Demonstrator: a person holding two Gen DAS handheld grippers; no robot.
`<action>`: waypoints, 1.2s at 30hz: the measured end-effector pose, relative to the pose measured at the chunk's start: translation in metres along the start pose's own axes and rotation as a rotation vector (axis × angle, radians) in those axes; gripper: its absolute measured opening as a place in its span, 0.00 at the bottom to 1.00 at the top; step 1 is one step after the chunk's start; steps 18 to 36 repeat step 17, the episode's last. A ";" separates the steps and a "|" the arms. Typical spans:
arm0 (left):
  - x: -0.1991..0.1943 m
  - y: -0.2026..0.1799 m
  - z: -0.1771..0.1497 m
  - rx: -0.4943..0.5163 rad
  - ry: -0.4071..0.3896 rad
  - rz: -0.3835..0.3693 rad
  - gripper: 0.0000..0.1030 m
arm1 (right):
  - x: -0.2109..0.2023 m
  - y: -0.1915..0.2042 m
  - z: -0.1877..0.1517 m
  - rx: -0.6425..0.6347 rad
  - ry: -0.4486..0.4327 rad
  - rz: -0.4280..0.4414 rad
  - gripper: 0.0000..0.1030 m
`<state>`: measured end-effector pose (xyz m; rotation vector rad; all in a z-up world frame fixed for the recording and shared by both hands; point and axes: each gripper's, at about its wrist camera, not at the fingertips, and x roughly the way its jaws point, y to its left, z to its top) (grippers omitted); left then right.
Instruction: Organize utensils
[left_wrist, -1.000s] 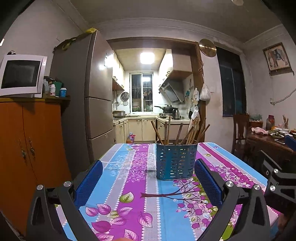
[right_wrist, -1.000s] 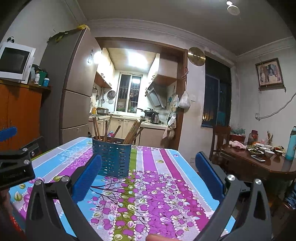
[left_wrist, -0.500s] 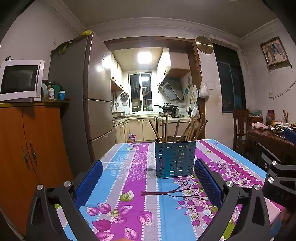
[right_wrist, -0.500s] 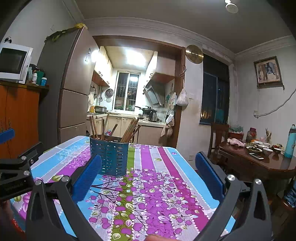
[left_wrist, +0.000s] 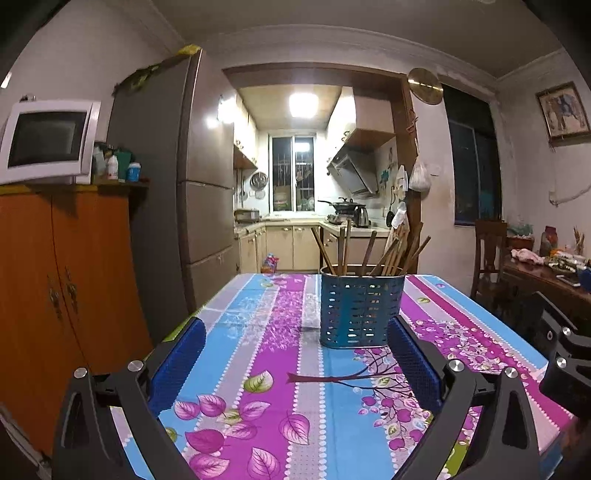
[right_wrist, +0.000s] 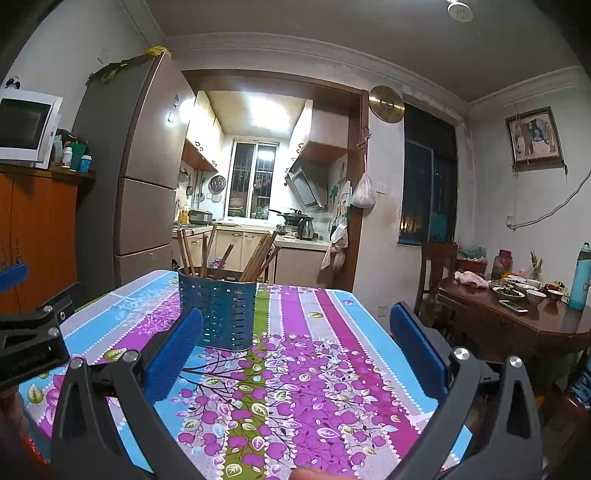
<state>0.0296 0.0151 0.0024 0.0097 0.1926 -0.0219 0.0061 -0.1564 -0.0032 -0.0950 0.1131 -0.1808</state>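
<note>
A blue perforated utensil holder (left_wrist: 360, 308) (right_wrist: 217, 313) stands upright on the floral tablecloth (left_wrist: 273, 369) (right_wrist: 314, 369), with several brown wooden chopsticks (left_wrist: 384, 254) (right_wrist: 255, 256) leaning in it. My left gripper (left_wrist: 295, 343) is open and empty, hovering short of the holder, which sits ahead and a little right. My right gripper (right_wrist: 295, 328) is open too, nothing between its blue pads (right_wrist: 417, 350); the holder lies ahead near its left finger. Each gripper shows at the edge of the other's view.
An orange cabinet (left_wrist: 55, 295) with a microwave (left_wrist: 48, 142) stands left beside a tall fridge (left_wrist: 181, 206). A dark wooden table (right_wrist: 517, 314) with bowls, a phone and a blue bottle (right_wrist: 580, 277) sits to the right, with a chair (right_wrist: 437, 273) next to it. The kitchen doorway lies behind.
Both views drifted only slightly; the holder looks a touch nearer. Both grippers stayed open and empty.
</note>
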 end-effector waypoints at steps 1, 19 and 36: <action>0.000 0.000 0.000 0.001 0.002 0.003 0.93 | 0.001 0.000 0.000 0.001 0.002 0.001 0.95; -0.003 -0.004 -0.003 0.055 -0.002 0.047 0.92 | 0.002 -0.006 -0.003 0.016 0.006 -0.009 0.95; -0.003 -0.004 -0.003 0.055 -0.002 0.047 0.92 | 0.002 -0.006 -0.003 0.016 0.006 -0.009 0.95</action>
